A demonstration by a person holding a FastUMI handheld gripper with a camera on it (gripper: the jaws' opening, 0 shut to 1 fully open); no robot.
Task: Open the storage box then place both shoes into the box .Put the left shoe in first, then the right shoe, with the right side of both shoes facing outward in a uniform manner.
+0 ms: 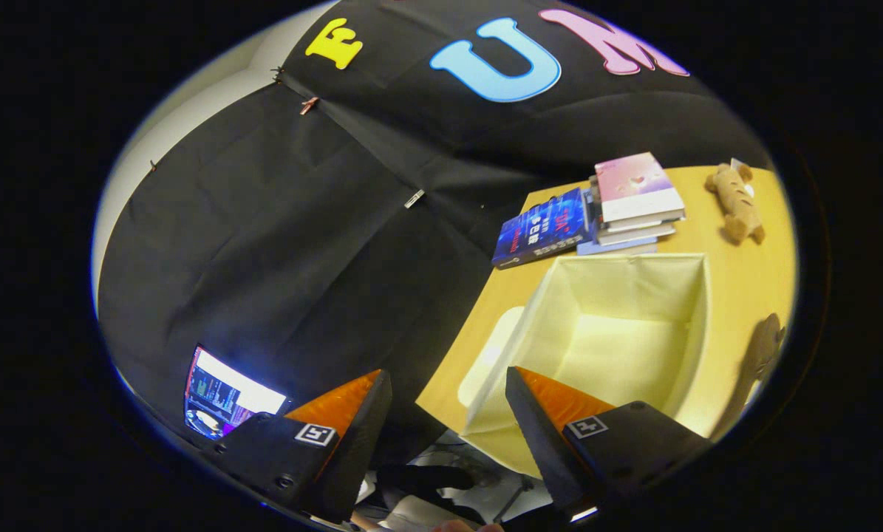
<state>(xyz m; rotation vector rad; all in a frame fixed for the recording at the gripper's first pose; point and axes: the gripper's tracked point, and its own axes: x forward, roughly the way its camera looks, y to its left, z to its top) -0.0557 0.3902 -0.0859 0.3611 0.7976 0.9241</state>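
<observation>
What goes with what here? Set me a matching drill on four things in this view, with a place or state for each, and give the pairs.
Things:
1. storage box
2. stack of books
3. plush toy
4. tongs

Places or states:
A. lying on the table beyond the box, beside the books
B. open, nothing between the fingers
C. open and empty, just ahead of the right finger
D. piled on the table behind the box, one blue book leaning alongside

Pairs: 1-C, 2-D, 3-A, 4-B
</observation>
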